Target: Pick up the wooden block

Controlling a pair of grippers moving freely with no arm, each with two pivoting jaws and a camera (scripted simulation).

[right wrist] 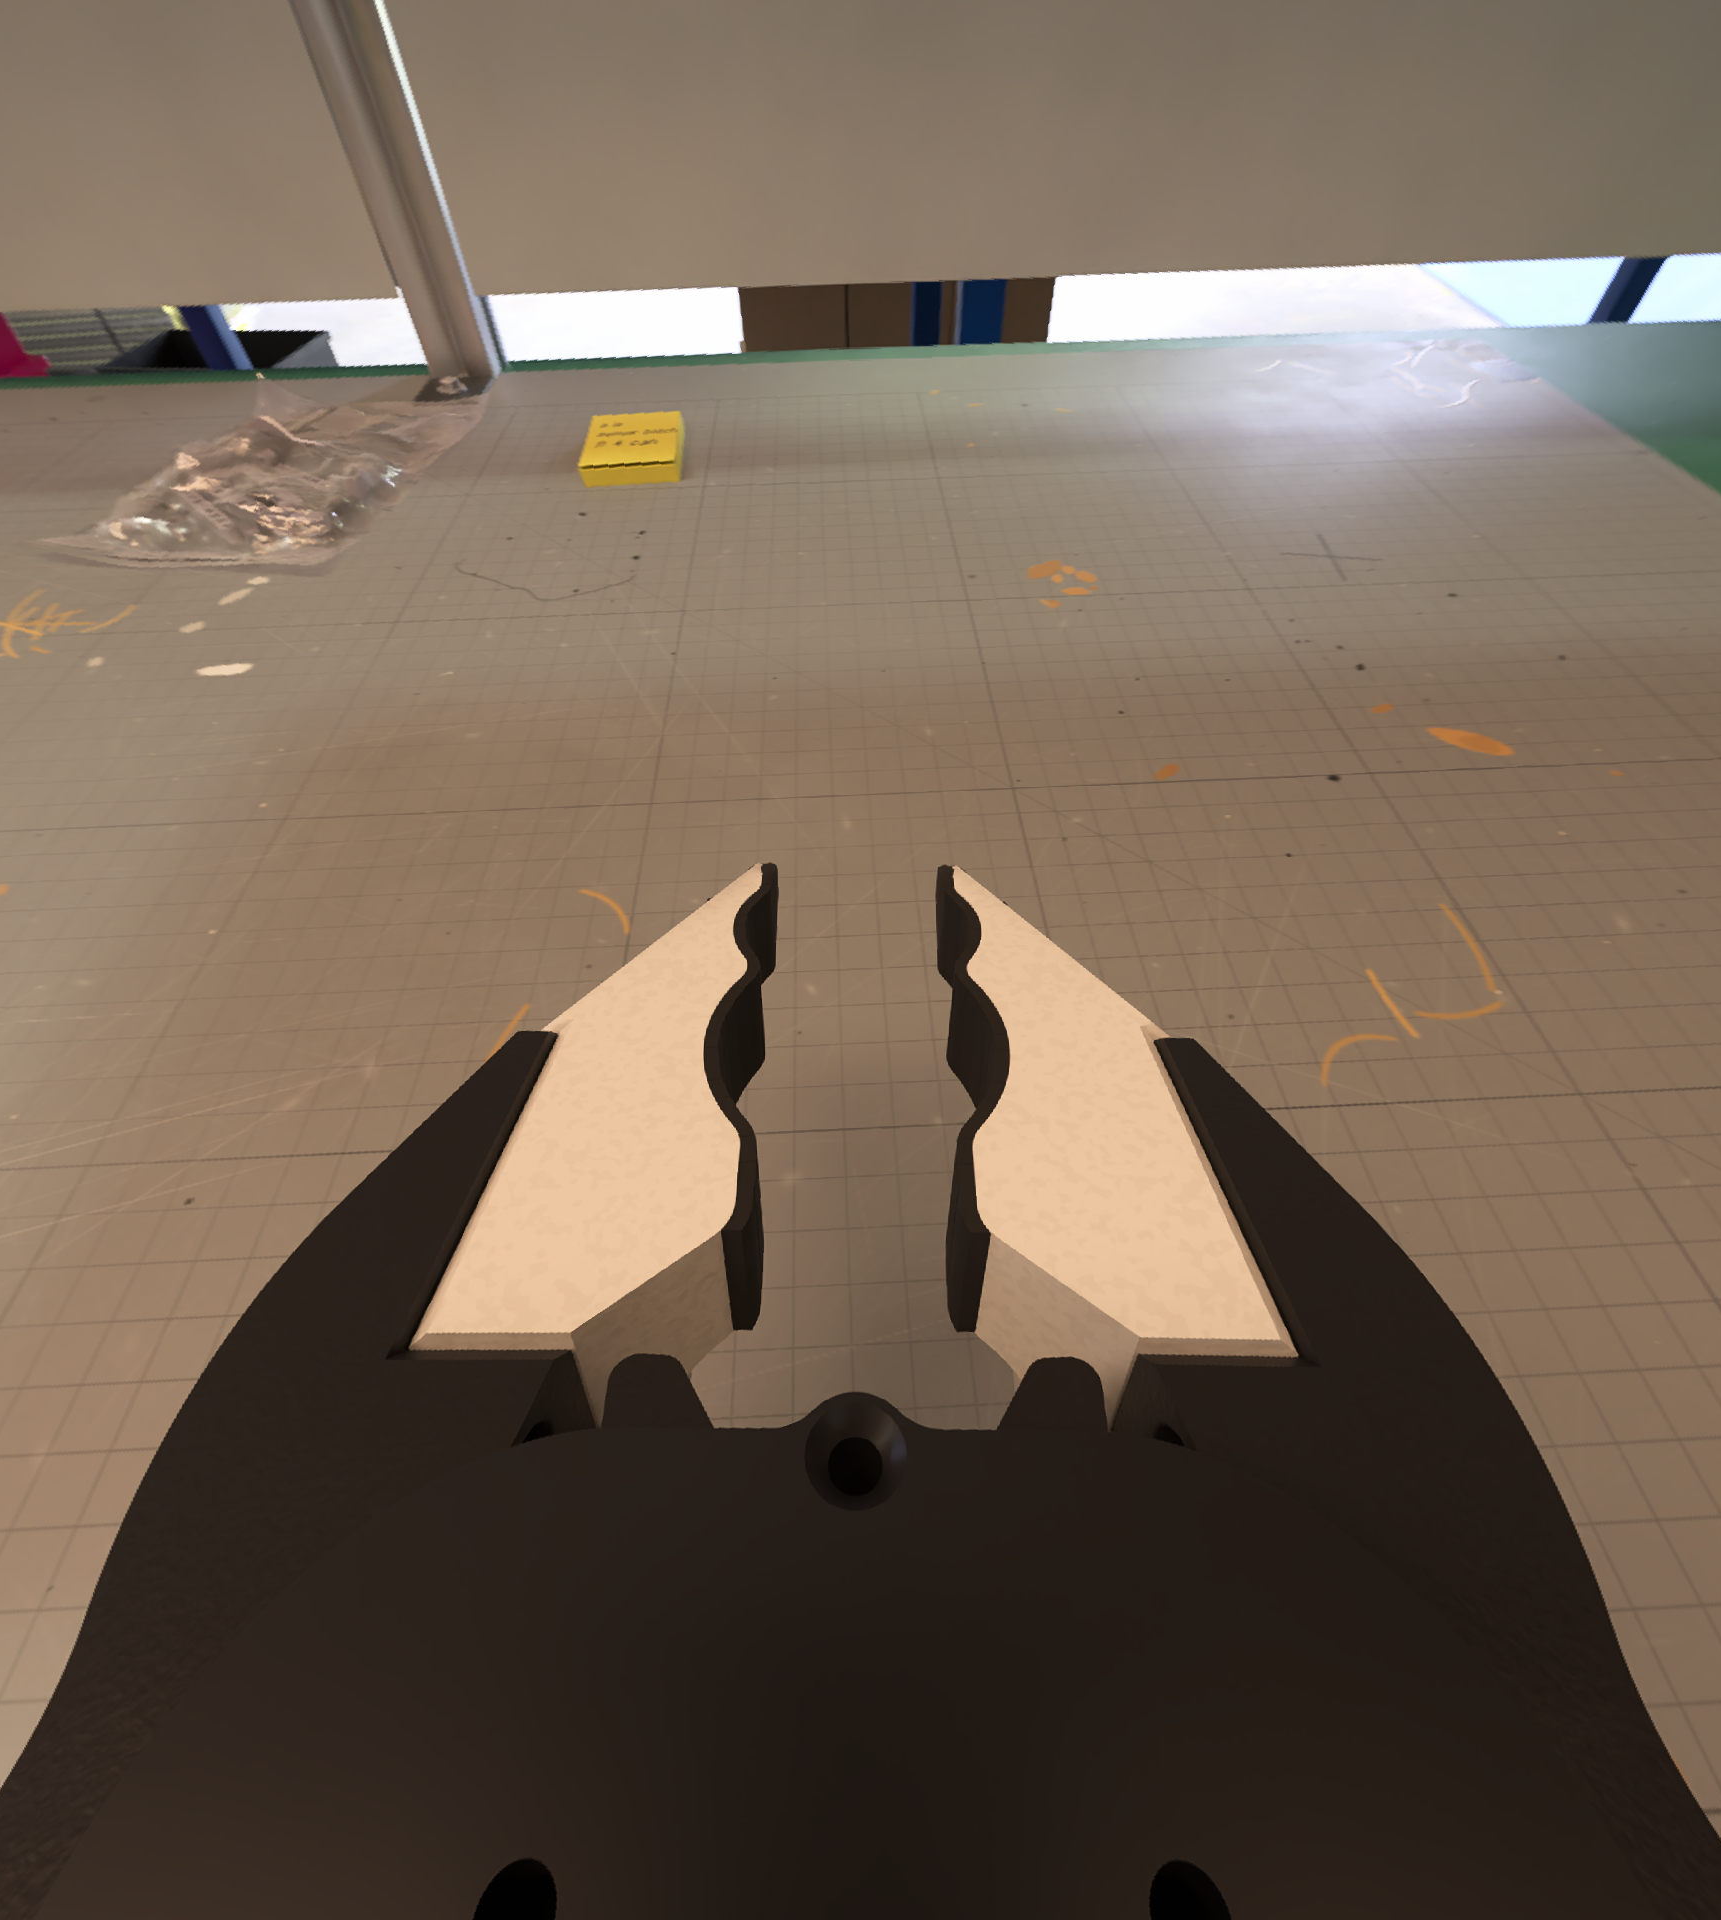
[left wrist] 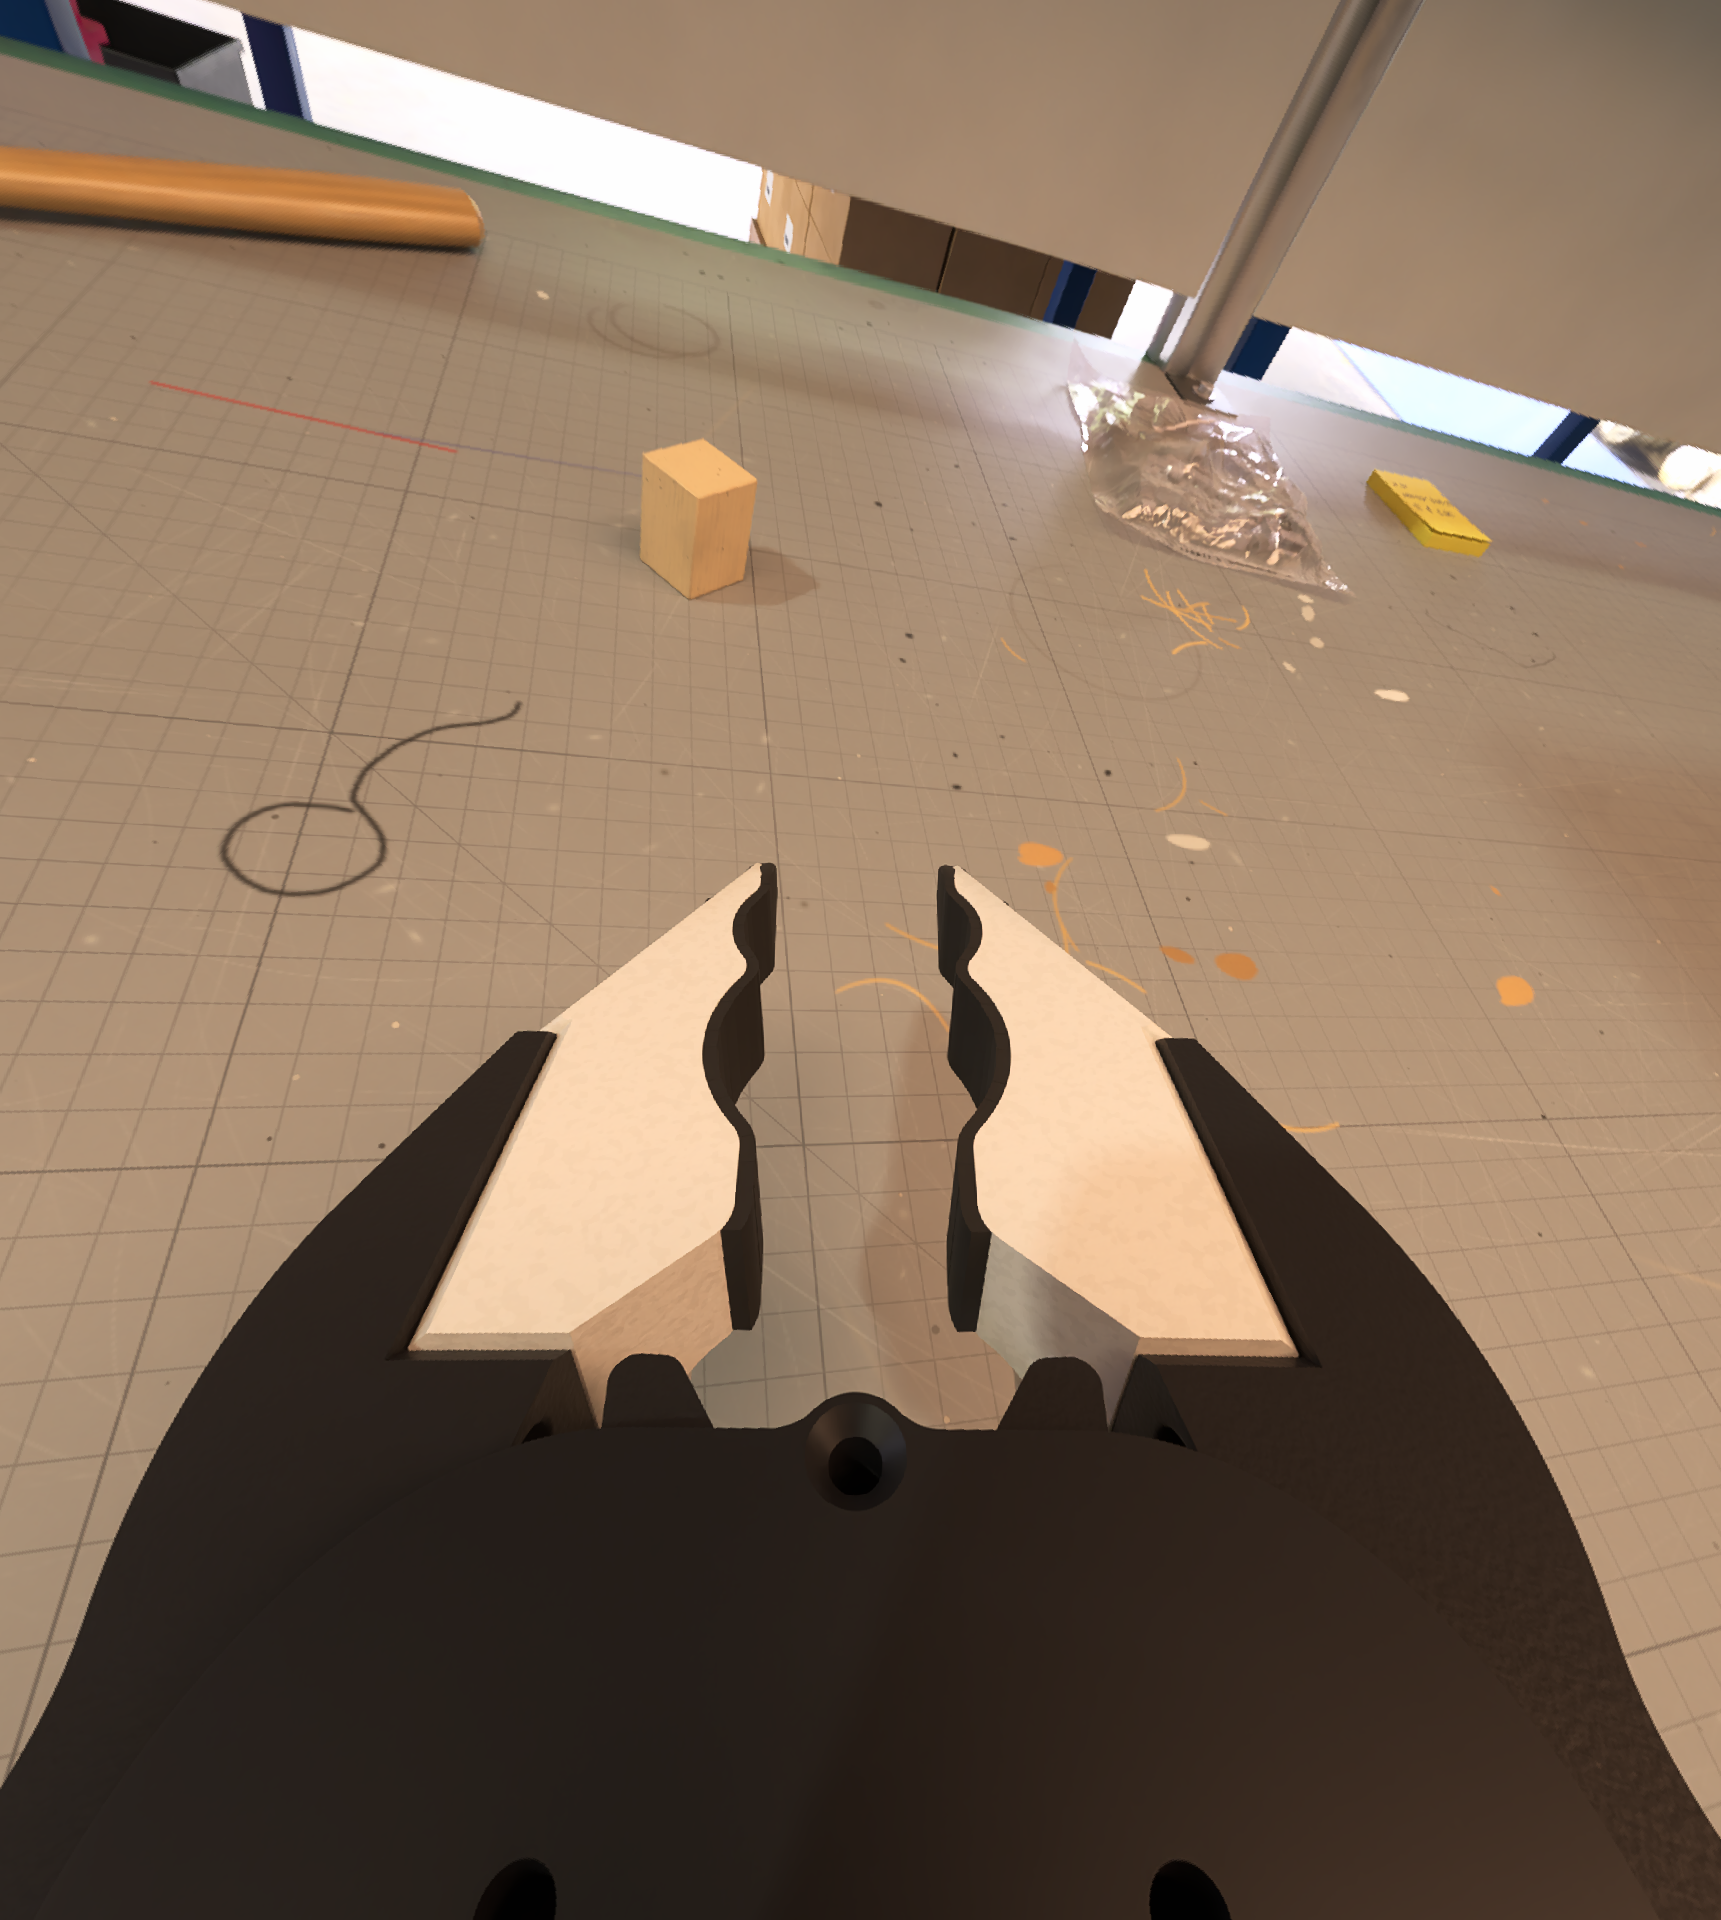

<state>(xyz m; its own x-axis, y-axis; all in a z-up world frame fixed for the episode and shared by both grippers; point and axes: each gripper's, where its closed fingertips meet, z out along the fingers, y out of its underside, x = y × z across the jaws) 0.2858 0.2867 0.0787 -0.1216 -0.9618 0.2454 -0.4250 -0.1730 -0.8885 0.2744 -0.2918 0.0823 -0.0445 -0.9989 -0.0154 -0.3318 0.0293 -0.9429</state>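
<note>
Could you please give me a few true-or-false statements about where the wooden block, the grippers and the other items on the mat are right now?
1. The wooden block stands on the mat, ahead of the left gripper. True.
2. The left gripper is shut on the block. False: it is open and holds nothing.
3. The right gripper is open. True.
4. The block shows in the right wrist view. False: only the yellow pad and clear plastic bag show there.
5. The cardboard tube touches the block. False: they lie well apart.

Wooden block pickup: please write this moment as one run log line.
phase: approach | wooden block: upright on mat, untouched | left gripper: open, empty | right gripper: open, empty
</note>
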